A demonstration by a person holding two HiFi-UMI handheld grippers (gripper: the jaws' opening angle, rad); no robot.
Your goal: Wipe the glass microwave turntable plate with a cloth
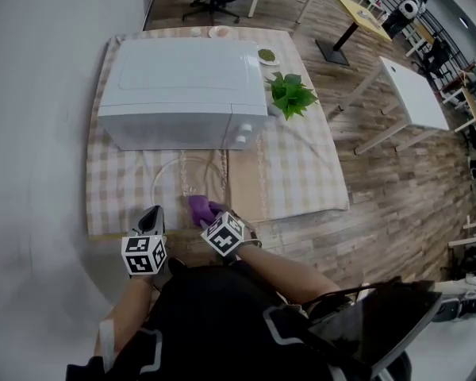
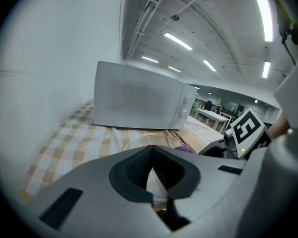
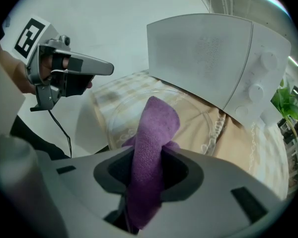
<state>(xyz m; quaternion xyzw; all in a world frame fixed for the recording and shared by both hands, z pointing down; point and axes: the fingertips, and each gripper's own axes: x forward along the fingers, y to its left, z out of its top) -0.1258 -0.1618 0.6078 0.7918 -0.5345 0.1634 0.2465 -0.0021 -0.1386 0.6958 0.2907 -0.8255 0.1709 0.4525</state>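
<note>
The right tongs [image 3: 148,155] clamp the purple cloth [image 3: 156,128] at the near rim of the glass plate [image 1: 157,182] on the table [image 1: 301,182] before the microwave [image 1: 182,86], while the left tongs [image 2: 150,150] seem closed on nothing, so a hard wipe could slide the unheld plate.

Overhead and two low views share microwave [image 1: 182,86].

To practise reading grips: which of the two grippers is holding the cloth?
The right gripper: the purple cloth is clamped between its jaws. The left gripper is shut on nothing.
</note>
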